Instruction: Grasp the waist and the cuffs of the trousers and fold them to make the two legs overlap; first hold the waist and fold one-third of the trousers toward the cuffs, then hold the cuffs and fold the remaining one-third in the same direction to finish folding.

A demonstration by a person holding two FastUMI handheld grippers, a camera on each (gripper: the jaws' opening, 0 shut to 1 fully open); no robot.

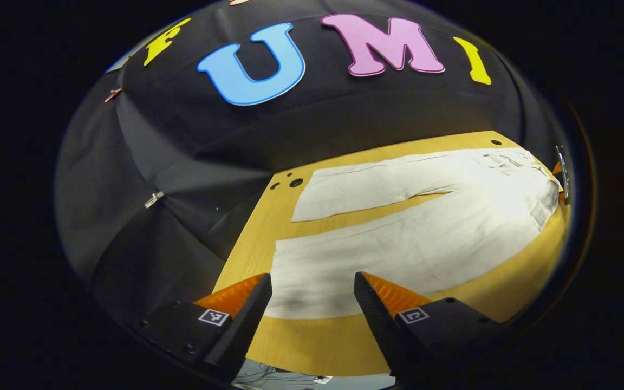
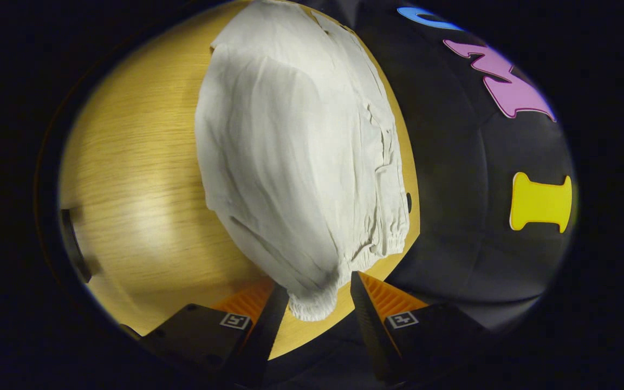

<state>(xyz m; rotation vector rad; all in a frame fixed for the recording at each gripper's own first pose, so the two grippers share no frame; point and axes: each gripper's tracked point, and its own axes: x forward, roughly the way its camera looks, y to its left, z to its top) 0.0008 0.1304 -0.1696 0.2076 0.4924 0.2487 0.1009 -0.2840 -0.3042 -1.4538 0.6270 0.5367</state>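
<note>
Pale trousers (image 1: 398,238) lie flat on the worktop (image 1: 312,346); left tongs (image 1: 312,295) and right tongs (image 2: 316,303), both released, frame cuff and waist at lower centre, ready to grasp.

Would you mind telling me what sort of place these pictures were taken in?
Probably a recording booth for manipulation work, not a home: a black cloth wall hangs behind a bare wooden table, where pale trousers lie spread flat between two open grippers.

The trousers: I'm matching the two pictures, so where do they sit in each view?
Left gripper view: trousers spread from centre to right, near cuff by the gripper.
Right gripper view: trousers at centre, waist corner by the gripper.
Shared landmark: the wooden table.
</note>
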